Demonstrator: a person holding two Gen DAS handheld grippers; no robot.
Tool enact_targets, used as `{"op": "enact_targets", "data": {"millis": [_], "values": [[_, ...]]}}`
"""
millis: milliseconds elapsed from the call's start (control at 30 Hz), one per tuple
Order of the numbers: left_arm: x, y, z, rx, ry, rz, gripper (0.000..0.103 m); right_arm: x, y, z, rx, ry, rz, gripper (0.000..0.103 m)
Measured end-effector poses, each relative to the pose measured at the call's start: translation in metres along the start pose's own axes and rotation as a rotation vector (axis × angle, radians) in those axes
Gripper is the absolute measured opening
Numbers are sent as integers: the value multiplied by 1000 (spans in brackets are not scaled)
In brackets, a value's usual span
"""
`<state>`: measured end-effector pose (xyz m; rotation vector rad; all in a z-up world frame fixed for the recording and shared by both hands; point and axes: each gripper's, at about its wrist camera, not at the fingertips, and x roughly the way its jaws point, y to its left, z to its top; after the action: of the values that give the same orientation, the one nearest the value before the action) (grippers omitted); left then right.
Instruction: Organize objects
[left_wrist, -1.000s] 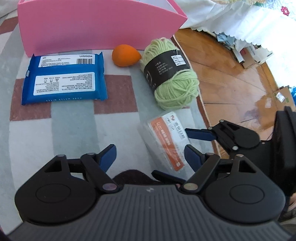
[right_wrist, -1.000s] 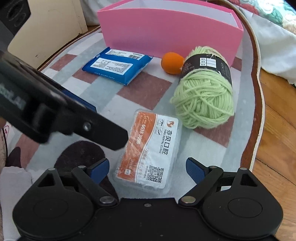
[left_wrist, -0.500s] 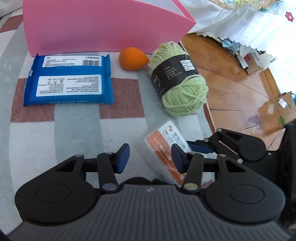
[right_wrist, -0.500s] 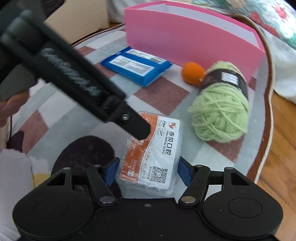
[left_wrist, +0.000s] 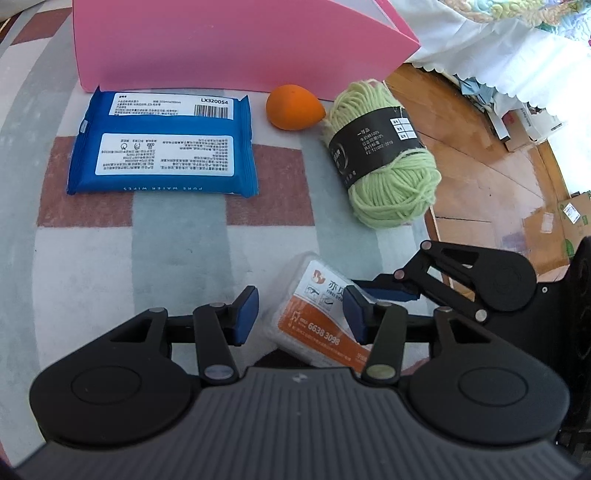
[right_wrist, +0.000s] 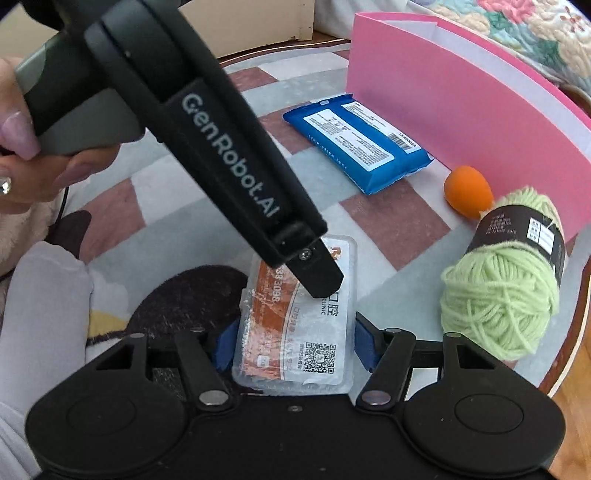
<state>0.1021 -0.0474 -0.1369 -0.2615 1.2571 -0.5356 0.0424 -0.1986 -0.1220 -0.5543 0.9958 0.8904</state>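
Checked rug (left_wrist: 92, 258) on wood floor (left_wrist: 480, 177). Pink box (left_wrist: 229, 40) upright at far edge. Blue wipes pack (left_wrist: 162, 147) flat just before it, orange sponge (left_wrist: 293, 107) beside, green yarn ball (left_wrist: 384, 162) by rug's right edge. Clear packet with orange label (right_wrist: 295, 332) at near edge, between right gripper (right_wrist: 291, 345) fingers, closing, both touching its sides. Left gripper (left_wrist: 299, 314) half-wide, opening slightly, only right finger on packet.
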Motion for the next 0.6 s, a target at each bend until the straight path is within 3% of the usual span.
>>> {"op": "enact_targets", "data": {"millis": [200,367,600], "values": [[2,-6,-2,36,35,-15,45,-2,-1,-4,13,24,-96,91],[2,-5,-4,13,40,-34,41,-4,-28,-9,167,67,-63,92],[6,19,-7,-186,69,-137,30,-10,-47,-28,376,58,-102,94]]}}
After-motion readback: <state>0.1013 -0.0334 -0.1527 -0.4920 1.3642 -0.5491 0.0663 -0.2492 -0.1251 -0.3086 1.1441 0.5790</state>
